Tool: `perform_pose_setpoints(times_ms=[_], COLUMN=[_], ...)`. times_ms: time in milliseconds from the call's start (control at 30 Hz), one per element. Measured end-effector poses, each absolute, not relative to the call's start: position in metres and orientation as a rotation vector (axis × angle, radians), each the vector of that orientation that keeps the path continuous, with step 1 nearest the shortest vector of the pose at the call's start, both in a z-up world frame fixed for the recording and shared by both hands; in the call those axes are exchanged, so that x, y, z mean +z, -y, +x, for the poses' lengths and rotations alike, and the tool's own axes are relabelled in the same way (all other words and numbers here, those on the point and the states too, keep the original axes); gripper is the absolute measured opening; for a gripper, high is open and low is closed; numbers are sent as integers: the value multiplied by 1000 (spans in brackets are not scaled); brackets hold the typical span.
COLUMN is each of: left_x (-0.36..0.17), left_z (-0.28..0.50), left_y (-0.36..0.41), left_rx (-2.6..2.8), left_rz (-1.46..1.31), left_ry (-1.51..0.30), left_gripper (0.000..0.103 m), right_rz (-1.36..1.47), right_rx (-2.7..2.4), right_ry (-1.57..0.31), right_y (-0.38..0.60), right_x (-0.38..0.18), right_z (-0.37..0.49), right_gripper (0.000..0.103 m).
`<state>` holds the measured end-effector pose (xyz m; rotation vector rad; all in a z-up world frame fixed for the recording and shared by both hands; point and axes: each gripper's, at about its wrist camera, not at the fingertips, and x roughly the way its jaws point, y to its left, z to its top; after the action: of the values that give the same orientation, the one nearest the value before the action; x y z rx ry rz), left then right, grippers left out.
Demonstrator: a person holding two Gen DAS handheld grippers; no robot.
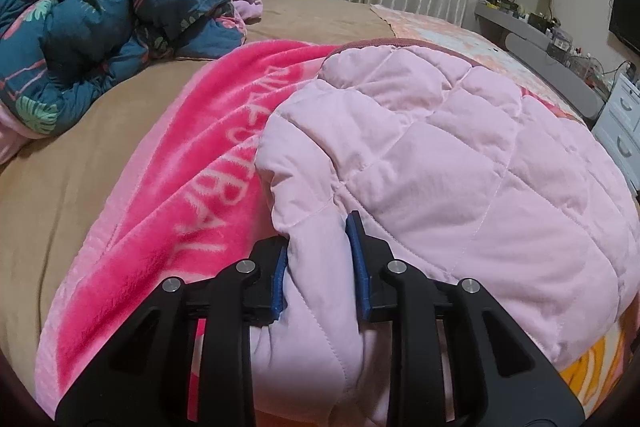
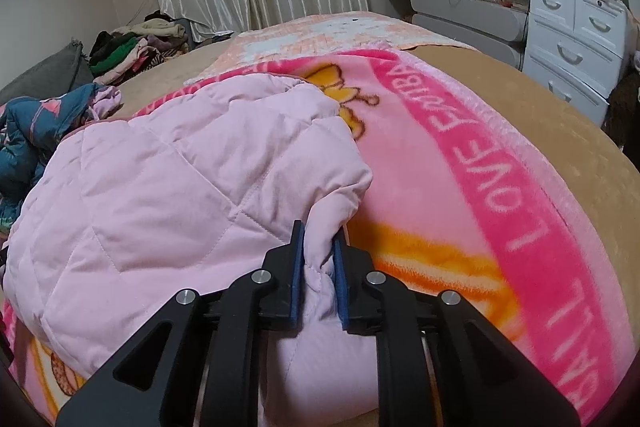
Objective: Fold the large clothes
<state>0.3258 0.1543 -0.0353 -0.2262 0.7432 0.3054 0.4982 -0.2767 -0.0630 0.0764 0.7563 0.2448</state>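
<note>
Pale pink quilted jacket lies on a pink blanket on the bed, its bulk stretching ahead of both grippers. Left gripper pinches the near edge on its left side — fingers closed on a thick fold. Right gripper likewise clamps the near right edge — both held low, pointing forward.
</note>
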Motion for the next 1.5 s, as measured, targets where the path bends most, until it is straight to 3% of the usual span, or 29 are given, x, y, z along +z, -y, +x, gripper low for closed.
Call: perform_pose_setpoints(times_ms=[133, 267, 333, 400, 500, 733, 1167, 1500], left_x=[-33, -28, -24, -19, -7, 28, 74, 61], left_z=[324, 319, 315, 310, 302, 276, 226, 203], left_y=[-154, -159, -161, -163, -160, -150, -114, -95], left_rx=[309, 314, 315, 308, 299, 279, 271, 242], left_rz=[-233, -263, -282, -307, -320, -332, -245, -263], left_ry=[-749, -750, -751, -747, -728, -656, -556, -577], left_gripper=[21, 26, 33, 46, 59, 94, 94, 94], right_rz=[120, 178, 224, 247, 259, 251, 125, 129], right_rx=[244, 207, 206, 204, 206, 291, 393, 425], right_ry=[-770, -788, -791, -782, -733, -620, -450, -459], right_y=[286, 299, 308, 311, 313, 302, 259, 240], right_x=[-60, -56, -52, -45, -30, 18, 72, 66], right_z=[498, 494, 491, 486, 473, 437, 365, 335], right_gripper=[25, 57, 65, 85, 94, 99, 99, 99])
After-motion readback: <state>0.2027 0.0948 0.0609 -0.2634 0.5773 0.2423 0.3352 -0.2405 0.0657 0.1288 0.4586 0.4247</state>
